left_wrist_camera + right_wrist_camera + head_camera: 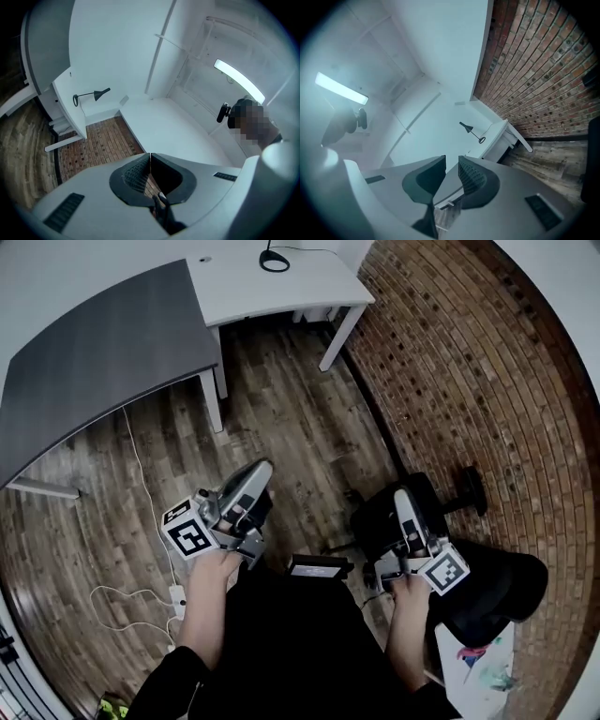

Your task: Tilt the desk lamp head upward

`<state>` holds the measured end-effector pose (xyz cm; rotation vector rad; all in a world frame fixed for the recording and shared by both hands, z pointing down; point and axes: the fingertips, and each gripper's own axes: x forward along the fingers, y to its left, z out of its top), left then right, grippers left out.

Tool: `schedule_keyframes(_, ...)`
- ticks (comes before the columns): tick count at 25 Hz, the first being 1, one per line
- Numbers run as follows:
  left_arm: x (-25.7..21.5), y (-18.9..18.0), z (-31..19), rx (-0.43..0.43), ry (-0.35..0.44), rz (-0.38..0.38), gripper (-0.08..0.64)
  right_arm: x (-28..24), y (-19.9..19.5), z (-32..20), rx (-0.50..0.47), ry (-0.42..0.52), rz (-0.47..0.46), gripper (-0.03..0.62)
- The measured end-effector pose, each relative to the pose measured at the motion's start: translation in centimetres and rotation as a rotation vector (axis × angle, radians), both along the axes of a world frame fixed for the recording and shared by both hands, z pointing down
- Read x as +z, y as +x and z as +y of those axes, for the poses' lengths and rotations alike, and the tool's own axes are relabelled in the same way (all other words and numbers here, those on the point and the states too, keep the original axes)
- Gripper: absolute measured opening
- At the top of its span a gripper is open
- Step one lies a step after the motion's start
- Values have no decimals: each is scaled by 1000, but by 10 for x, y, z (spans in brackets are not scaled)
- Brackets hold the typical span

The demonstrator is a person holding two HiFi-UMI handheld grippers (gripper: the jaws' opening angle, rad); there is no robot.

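The black desk lamp stands far off on a white desk. Its cone head, thin arm and ring base show in the left gripper view, and smaller as the lamp in the right gripper view. In the head view only the lamp's ring base shows, at the top edge. My left gripper is held over the wood floor, well short of the desk, its jaws shut with nothing between them. My right gripper is at the same distance, jaws apart and empty.
A dark grey desk adjoins the white one on the left. A brick-patterned surface fills the right side. A black office chair is by my right hand. A white cable and power strip lie on the floor at left.
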<state>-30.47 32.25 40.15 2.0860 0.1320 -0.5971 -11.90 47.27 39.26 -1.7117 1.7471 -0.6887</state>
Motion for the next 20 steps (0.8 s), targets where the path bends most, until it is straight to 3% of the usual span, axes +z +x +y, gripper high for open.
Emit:
schedule_keyframes(6,-4,26,-16,38,0,-8,15,6,13,-25,-7,-18,-32,89)
schedule_keyframes(12,12,42,-36,25,1,-102,15,19,18,-67,-81,4,-77,89)
schedule_keyframes(20,5,97,-97,-51,66,-184,15,28,82,-154,-171,95,-155,89)
